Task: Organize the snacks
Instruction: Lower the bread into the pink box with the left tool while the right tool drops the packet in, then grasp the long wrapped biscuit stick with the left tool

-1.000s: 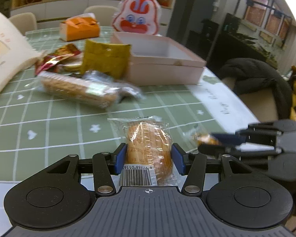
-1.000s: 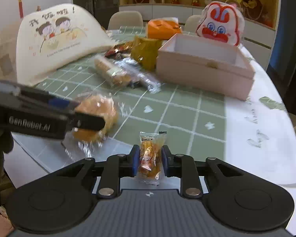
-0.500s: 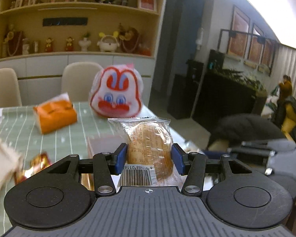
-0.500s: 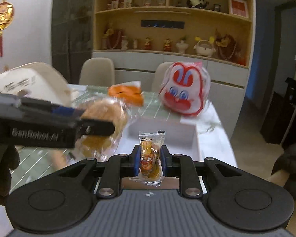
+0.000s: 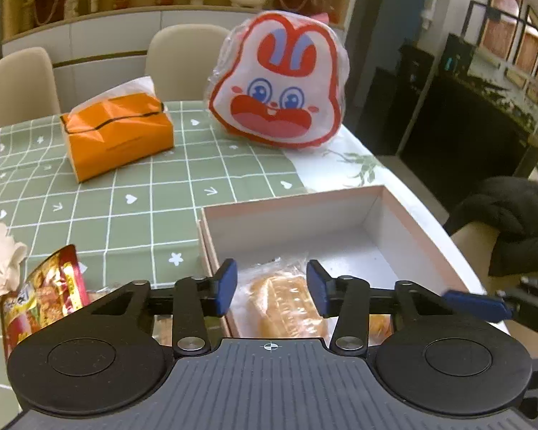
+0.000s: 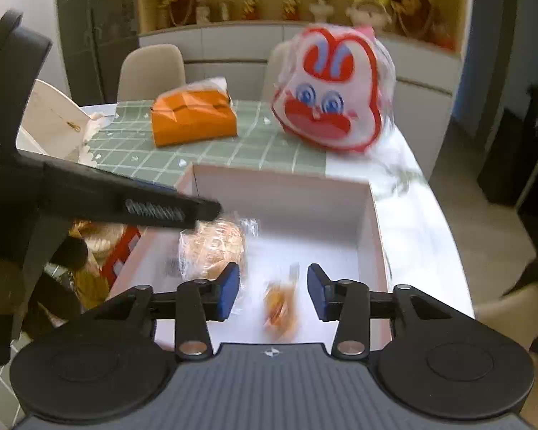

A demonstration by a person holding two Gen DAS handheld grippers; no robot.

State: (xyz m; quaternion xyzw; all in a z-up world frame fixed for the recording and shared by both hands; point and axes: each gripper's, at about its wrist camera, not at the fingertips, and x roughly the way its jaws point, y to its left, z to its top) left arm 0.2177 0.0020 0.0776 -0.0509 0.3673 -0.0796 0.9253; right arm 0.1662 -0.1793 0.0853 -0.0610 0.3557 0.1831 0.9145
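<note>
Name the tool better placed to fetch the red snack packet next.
Left. The left tool is open over the pink box, its bread packet released, and the red snack packet lies just outside the box on its side. The right tool hangs farther away.

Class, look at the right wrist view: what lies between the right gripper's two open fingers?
In the right wrist view, a small orange snack packet lies in the pink box, between the open right gripper fingers, touching neither.
</note>
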